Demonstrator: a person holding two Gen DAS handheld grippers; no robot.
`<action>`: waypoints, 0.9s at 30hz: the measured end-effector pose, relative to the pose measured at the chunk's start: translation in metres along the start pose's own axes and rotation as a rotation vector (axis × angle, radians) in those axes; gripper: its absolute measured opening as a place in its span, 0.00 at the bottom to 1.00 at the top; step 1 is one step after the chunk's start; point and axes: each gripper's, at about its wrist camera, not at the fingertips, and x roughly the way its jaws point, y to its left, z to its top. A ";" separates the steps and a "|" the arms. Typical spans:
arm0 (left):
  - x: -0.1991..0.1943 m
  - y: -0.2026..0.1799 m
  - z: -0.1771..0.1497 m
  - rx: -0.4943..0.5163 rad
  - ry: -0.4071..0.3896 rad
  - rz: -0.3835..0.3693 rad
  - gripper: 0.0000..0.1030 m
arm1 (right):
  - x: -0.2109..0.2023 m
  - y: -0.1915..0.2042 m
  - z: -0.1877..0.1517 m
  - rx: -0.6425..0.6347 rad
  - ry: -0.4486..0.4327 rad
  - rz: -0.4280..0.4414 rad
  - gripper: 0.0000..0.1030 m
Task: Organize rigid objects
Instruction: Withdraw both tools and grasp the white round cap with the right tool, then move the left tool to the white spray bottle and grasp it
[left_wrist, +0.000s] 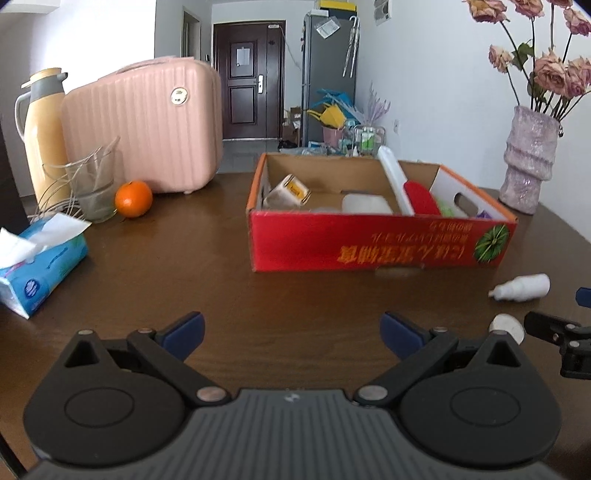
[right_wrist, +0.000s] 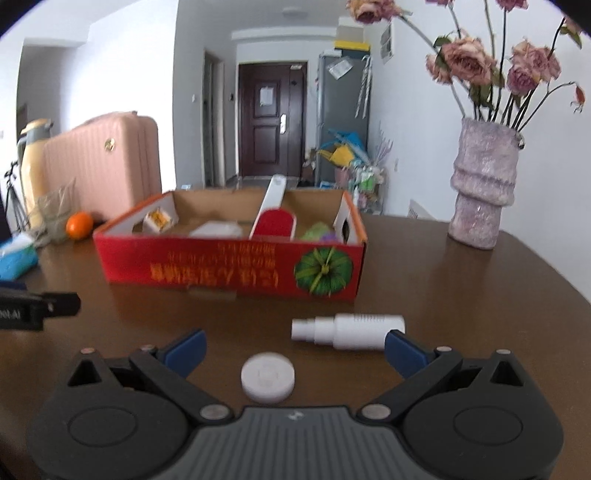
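Brown table (left_wrist: 229, 266) in left view: left gripper (left_wrist: 293, 332) jaws spread wide, holding nothing, red box (left_wrist: 369, 240) ahead, white bottle (left_wrist: 522, 288) lying right of it. Right view: right gripper (right_wrist: 295, 349) jaws released over white round cap (right_wrist: 268, 376); bottle (right_wrist: 351, 330) lies just beyond, near the box (right_wrist: 229, 269).

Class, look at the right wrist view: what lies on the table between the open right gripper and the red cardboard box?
Between the right gripper and the red cardboard box lie a white round cap and a white bottle on its side; the right wrist view shows it.
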 end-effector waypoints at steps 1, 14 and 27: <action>0.000 0.002 -0.002 -0.006 0.004 -0.004 1.00 | 0.003 -0.001 -0.002 0.001 0.013 0.004 0.96; 0.000 0.013 -0.007 -0.040 0.015 -0.051 1.00 | 0.041 0.013 -0.005 0.025 0.127 0.032 0.49; 0.000 -0.003 -0.001 -0.013 0.018 -0.034 1.00 | 0.019 -0.006 0.004 0.075 0.037 0.025 0.37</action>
